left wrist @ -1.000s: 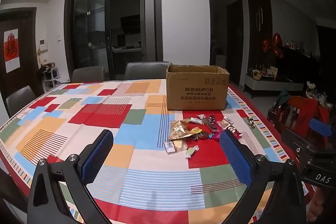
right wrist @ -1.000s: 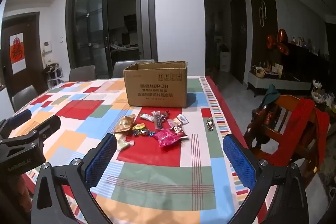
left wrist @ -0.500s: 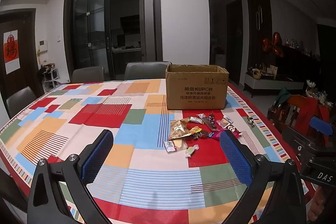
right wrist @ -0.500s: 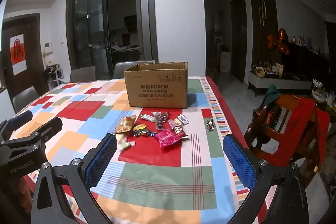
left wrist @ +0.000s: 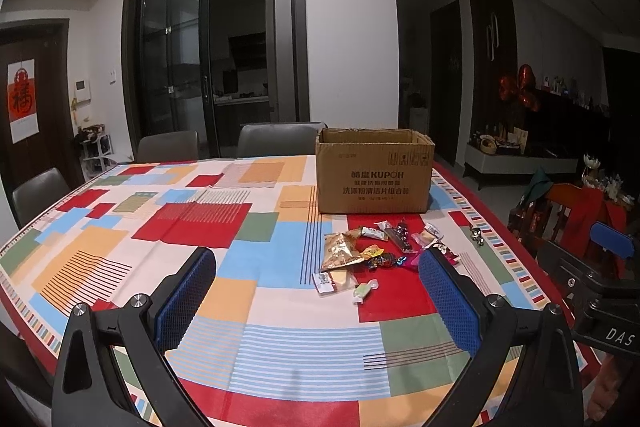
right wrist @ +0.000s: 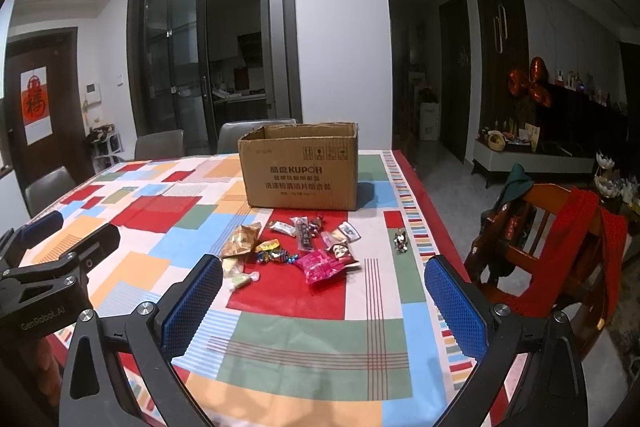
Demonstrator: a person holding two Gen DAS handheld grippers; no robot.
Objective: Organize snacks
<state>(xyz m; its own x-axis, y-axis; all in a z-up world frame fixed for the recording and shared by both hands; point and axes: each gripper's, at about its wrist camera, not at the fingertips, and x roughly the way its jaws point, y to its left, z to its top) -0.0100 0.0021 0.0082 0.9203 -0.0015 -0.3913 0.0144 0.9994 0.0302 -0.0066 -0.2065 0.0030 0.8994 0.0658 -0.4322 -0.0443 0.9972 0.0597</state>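
Several small snack packets [left wrist: 380,253] lie in a loose pile on the patchwork tablecloth, in front of an open cardboard box [left wrist: 374,171]. In the right wrist view the pile [right wrist: 296,247] includes a gold bag [right wrist: 242,239], a pink packet [right wrist: 322,265] and one stray candy [right wrist: 400,241] to the right; the box [right wrist: 300,167] stands behind. My left gripper [left wrist: 318,281] is open and empty, short of the pile. My right gripper [right wrist: 324,287] is open and empty, just before the pile.
The table [left wrist: 140,227] is wide, with grey chairs [left wrist: 280,139] along its far and left sides. A wooden chair with a red cloth [right wrist: 560,243] stands right of the table. The other gripper shows at each view's edge [right wrist: 44,275].
Both grippers have stayed almost still, with only a slight drift. The snacks and box have not moved.
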